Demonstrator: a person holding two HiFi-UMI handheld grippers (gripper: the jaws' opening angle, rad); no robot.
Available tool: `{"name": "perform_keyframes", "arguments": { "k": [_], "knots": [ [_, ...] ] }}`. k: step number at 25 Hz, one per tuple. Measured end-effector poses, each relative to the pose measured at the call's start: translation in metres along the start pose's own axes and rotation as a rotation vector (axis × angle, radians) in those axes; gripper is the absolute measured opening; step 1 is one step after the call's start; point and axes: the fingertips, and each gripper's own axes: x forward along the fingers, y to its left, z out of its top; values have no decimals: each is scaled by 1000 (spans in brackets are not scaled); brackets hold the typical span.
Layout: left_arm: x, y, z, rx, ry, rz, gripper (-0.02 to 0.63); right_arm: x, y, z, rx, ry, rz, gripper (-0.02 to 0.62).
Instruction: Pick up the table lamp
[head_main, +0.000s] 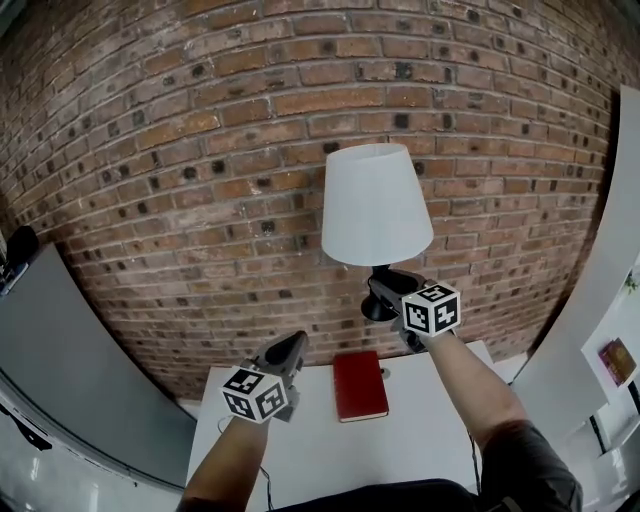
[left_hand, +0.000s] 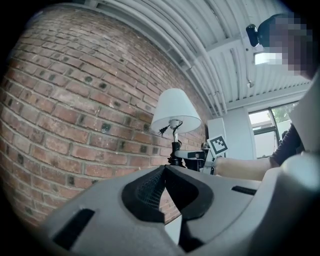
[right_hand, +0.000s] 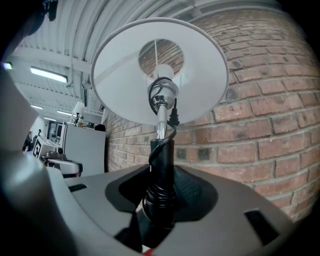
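**A:** Head view first. Where's the table lamp?

**B:** You hold the table lamp (head_main: 377, 205) up in front of the brick wall (head_main: 150, 150). Your right gripper (head_main: 383, 292) has it just under the white shade. Its dark foot shows against the bricks, over the table's (head_main: 440, 440) far edge and toward the right corner.

**A:** And my other hand?

**B:** Your left gripper (head_main: 296, 343) is over the far left part of the table, well apart from the lamp. A red book (head_main: 360, 385) lies flat by the far edge, between your two grippers.

**A:** What does the left gripper view say?

**B:** Its two jaws meet at the tips with nothing caught between them, so that tool is closed and empty. Beyond them you see the lamp from the side against the bricks. Your right gripper is clamped on its stem, and a plug dangles under the shade.

**A:** And the right gripper view?

**B:** The black stem (right_hand: 161, 175) stands upright right between your jaws, and the pads press on it from both sides. They are partly closed, as far as the stem allows. A black cord (right_hand: 172, 131) winds up the stem to the metal neck. The shade's (right_hand: 205, 80) underside fills the top of the view, with brick wall to the right.
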Motion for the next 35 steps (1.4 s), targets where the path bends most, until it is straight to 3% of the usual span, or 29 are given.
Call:
{"name": "perform_keyframes", "arguments": {
  "k": [11,35],
  "knots": [
    [1,9,40,45,-7,21,3,1,-7,53,-29,-25,-12,143],
    [-1,9,64,54,-22,18,3,1,-2,76,-29,-39,1,143]
  ]
}}
